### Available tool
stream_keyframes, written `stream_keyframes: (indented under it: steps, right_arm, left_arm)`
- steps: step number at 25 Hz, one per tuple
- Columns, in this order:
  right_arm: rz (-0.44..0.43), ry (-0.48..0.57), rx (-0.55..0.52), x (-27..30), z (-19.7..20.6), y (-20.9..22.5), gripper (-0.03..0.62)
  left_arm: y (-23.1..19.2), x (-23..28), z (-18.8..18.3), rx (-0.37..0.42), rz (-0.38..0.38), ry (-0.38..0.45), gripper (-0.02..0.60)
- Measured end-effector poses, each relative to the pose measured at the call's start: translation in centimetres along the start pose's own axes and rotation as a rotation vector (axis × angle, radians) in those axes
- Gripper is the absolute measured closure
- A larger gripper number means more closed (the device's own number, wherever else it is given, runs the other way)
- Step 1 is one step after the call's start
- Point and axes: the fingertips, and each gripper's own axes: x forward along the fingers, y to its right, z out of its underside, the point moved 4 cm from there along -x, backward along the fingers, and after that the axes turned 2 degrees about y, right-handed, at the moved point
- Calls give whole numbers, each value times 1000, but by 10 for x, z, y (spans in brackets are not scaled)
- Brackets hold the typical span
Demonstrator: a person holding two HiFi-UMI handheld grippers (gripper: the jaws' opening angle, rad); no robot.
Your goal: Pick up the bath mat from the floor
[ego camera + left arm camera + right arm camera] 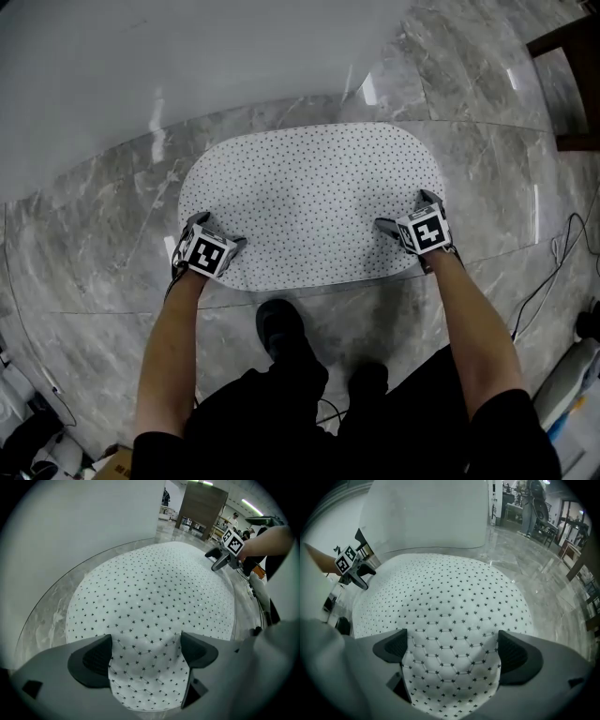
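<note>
Bath mat [309, 192] lies flat on the marble floor [94, 234], frame centre. Left gripper [220, 232] and right gripper [405, 211]: jaws open, over the mat's lower edge. Shoe [279, 326] below the mat; cable [553, 267] at right.

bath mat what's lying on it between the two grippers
Nothing: only bare bath mat stretches between the left gripper and the right gripper, as the head view shows.

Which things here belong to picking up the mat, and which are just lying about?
Job: bath mat; left gripper; right gripper, both open over its near edge.
Lying about: cable; dark wooden furniture.
</note>
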Motion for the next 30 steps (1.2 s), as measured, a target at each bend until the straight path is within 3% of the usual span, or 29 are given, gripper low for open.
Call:
stream_keyframes:
  steps: [14,20,22,25,30]
  right_arm:
    - [24,-28,3,-2,-5,0,10]
    - [23,-38,-4,-2,-8,-6,43]
    - [11,-33,-36,-4,-11,-13,91]
    - [-11,-18,-95,-6,-15,-26,212]
    - [-16,6,-78,-7,-16,-31,295]
  left_arm:
    - [1,-3,-1,-15,-20,24,141]
    - [20,-4,-3,-2,-5,34,302]
    - [24,-5,-4,1,-4,42,337]
    - [31,-5,-5,4,3,49,411]
    - [42,-3,-8,0,10,35,514]
